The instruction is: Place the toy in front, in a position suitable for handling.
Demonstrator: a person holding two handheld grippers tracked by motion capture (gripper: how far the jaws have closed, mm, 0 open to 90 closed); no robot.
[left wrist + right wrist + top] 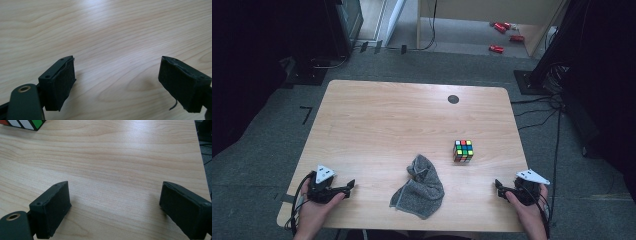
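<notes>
a: where does the left tool (346, 188) sit, and how do its jaws stand?

b: it rests at the near left corner of the tabletop (377, 115), held in the person's left hand (314, 210). in the left gripper view (117, 85) its two black jaws stand wide apart, with bare wood between them and nothing gripped.

a: and the right tool (498, 188)?

b: at the near right corner, in the person's right hand (528, 210), with a grey three-cornered plate on top. in the right gripper view (115, 205) its jaws are also spread wide, only wood grain between them, nothing clamped.

a: what lies nearest to them?

b: a crumpled grey cloth (419, 187) lies on the tabletop between the two tools, close to the near edge, touching neither. it is bunched up, with a narrower raised fold at its far end and a wider flap toward the person.

a: and the cube?

b: a colourful puzzle cube (463, 150) stands on the tabletop beyond the cloth and to its right, apart from it, and nearer to the right tool than to the left. its lower corner (22, 124) shows at the top left of the right gripper view, with white and green squares.

a: anything farther out?

b: a small dark round disc (453, 99) is set in the tabletop near the far edge. on the floor beyond are some red objects (503, 36), too small to tell apart.
</notes>
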